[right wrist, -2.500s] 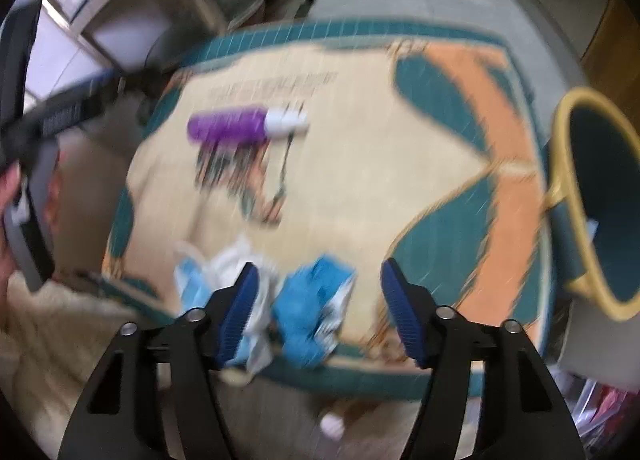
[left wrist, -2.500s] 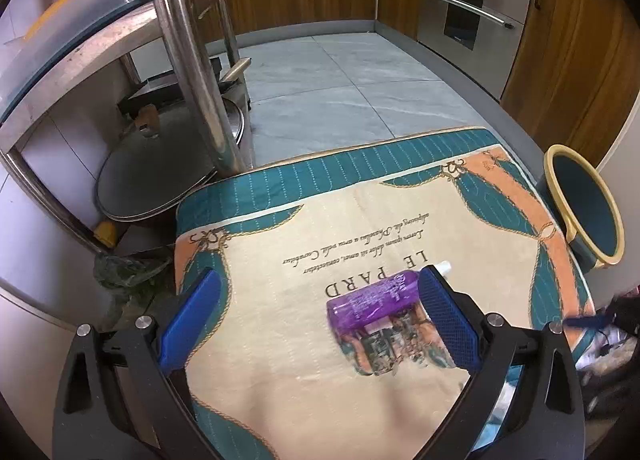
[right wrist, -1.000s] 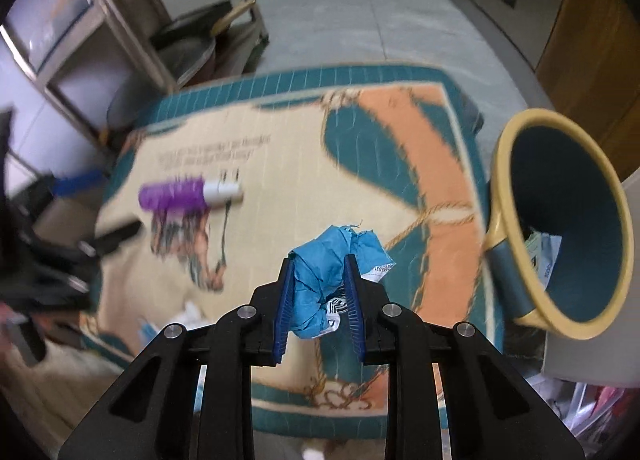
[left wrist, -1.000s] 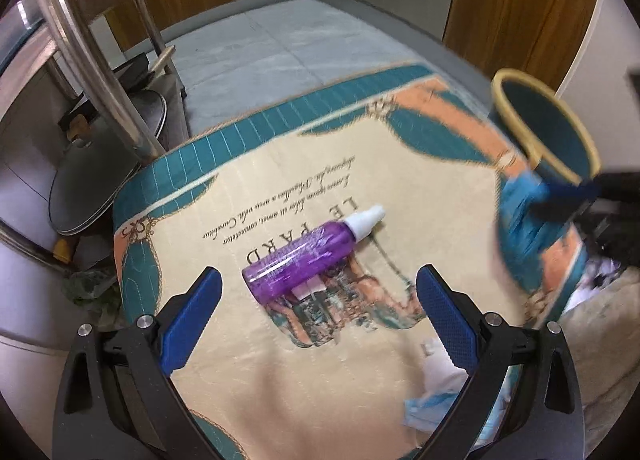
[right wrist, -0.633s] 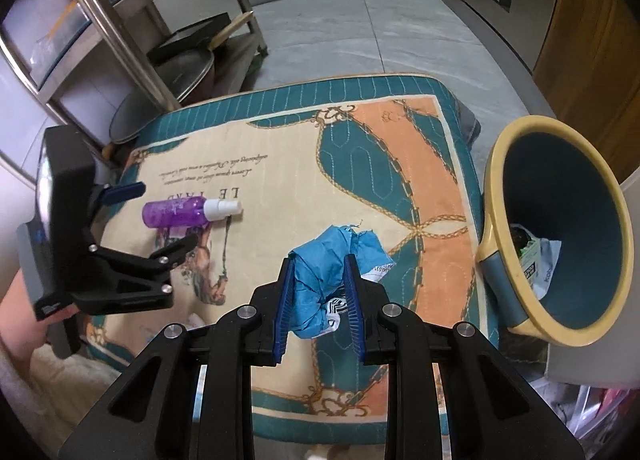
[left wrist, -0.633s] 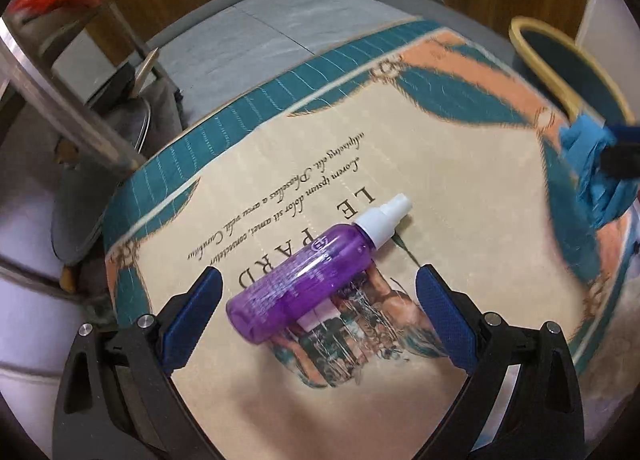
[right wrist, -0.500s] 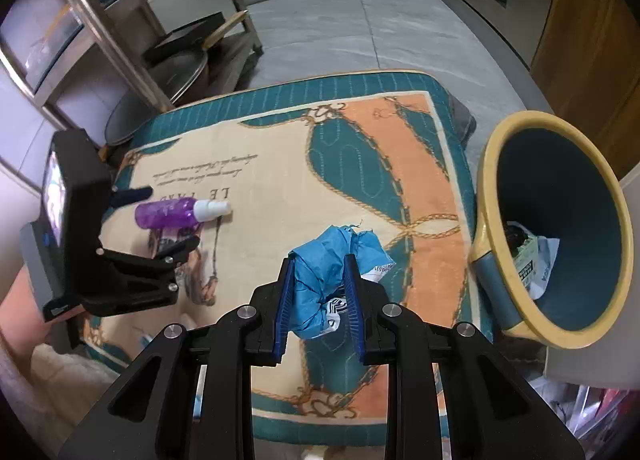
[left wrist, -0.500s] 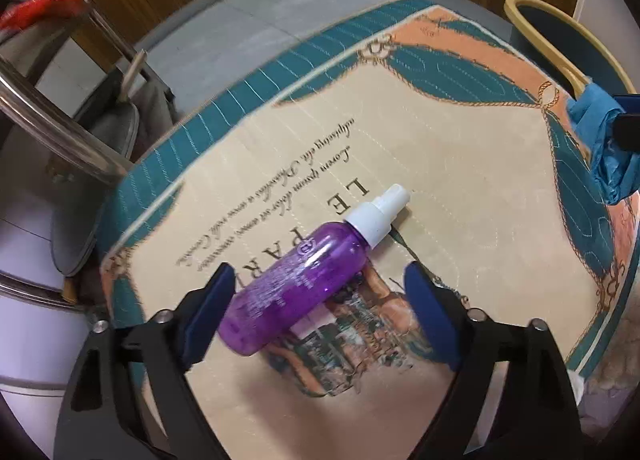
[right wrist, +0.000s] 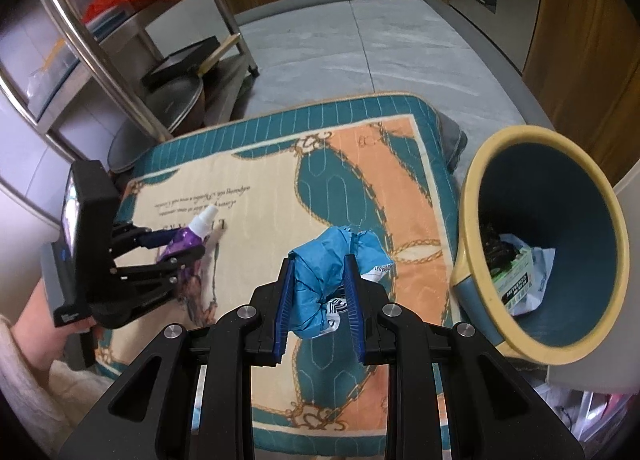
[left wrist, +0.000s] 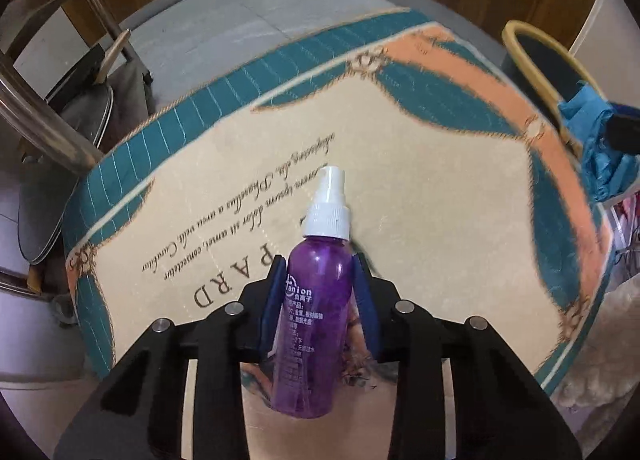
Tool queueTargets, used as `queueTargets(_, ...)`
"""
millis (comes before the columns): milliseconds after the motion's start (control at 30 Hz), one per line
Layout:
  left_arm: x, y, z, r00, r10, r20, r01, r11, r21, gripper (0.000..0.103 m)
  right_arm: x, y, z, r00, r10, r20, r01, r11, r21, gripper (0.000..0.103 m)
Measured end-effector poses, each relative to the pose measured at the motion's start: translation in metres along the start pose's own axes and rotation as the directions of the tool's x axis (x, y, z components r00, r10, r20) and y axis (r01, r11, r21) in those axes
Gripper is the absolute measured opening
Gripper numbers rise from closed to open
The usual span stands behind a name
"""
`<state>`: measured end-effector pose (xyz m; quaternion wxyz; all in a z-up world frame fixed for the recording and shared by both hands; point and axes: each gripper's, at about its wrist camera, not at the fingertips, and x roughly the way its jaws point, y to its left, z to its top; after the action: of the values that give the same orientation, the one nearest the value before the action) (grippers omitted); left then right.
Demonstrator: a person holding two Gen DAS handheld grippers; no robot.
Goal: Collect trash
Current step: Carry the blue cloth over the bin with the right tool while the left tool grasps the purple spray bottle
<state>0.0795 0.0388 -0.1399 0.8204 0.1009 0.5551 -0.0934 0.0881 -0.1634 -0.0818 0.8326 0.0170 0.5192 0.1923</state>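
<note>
My left gripper (left wrist: 319, 272) is shut on a purple spray bottle (left wrist: 314, 308) with a white nozzle, over the patterned cloth (left wrist: 420, 196). It also shows in the right wrist view (right wrist: 182, 250), at the left, with the bottle (right wrist: 188, 238) in it. My right gripper (right wrist: 319, 274) is shut on a crumpled blue wrapper (right wrist: 328, 268), held above the cloth's right part. The wrapper shows at the right edge of the left wrist view (left wrist: 596, 144). A teal bin with a yellow rim (right wrist: 472, 196) stands to the right, with trash inside.
A steel rack (right wrist: 104, 44) with pans and a red bag stands at the back left. Wooden cabinets (right wrist: 580, 40) and an oven line the back. Grey floor (right wrist: 360, 40) lies beyond the cloth-covered table (right wrist: 400, 164).
My left gripper has closed on the purple bottle, which now points along the fingers. My right gripper has carried the blue wrapper nearer the bin.
</note>
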Motion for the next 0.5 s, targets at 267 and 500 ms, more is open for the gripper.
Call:
queueTargets(267, -0.037, -0.011, 0.018, 0.990, -0.049, 0.135, 0.055, 0.998, -0.039, 0.032, -0.023, -0.006, 0.012, 0.996, -0.008, 0.084, 0.008, 1.000, 0.004, 0.026)
queueTargets(500, -0.063, -0.030, 0.044, 0.970, -0.079, 0.229, 0.088, 0.996, -0.029, 0.032, -0.043, -0.020, 0.020, 0.988, -0.058, 0.141, 0.059, 0.998, -0.003, 0.026)
